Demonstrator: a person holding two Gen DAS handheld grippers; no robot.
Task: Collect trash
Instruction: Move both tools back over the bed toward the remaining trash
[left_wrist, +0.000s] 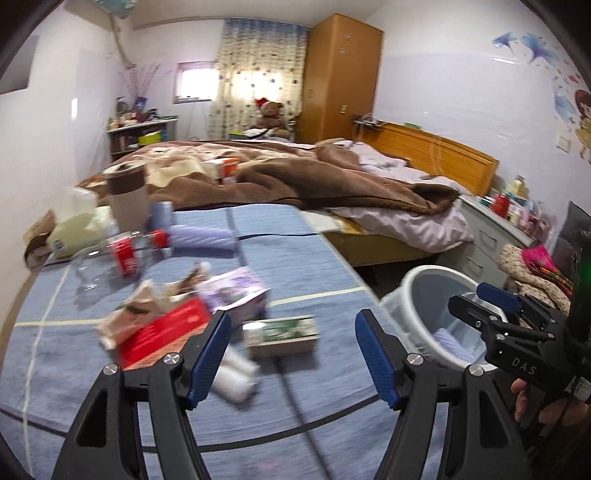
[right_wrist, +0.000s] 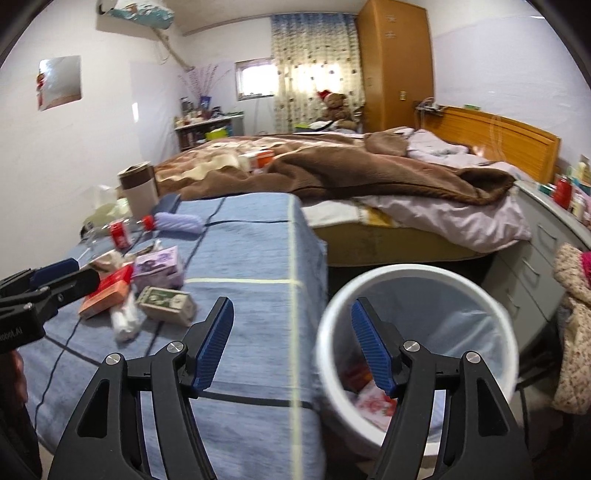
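Observation:
Trash lies in a heap on the blue-covered table (left_wrist: 303, 258): a red box (left_wrist: 162, 332), a purple box (left_wrist: 236, 291), a green box (left_wrist: 280, 334), a white crumpled roll (left_wrist: 236, 376) and a clear bottle with a red label (left_wrist: 123, 254). My left gripper (left_wrist: 293, 317) hangs open over the green box, with nothing between its pads. The white bin (right_wrist: 417, 273) stands beside the table, with papers and a red packet inside. My right gripper (right_wrist: 292, 306) is open and empty, straddling the table edge and the bin rim. It also shows over the bin (left_wrist: 417, 280) as the right gripper (left_wrist: 472, 299).
A brown and cream cup (left_wrist: 129, 199) and a purple ridged roll (left_wrist: 203, 236) stand at the table's far left. Behind is a bed with a brown blanket (left_wrist: 295, 173). Grey drawers (right_wrist: 535, 266) and a heap of cloth (right_wrist: 572, 295) flank the bin on the right.

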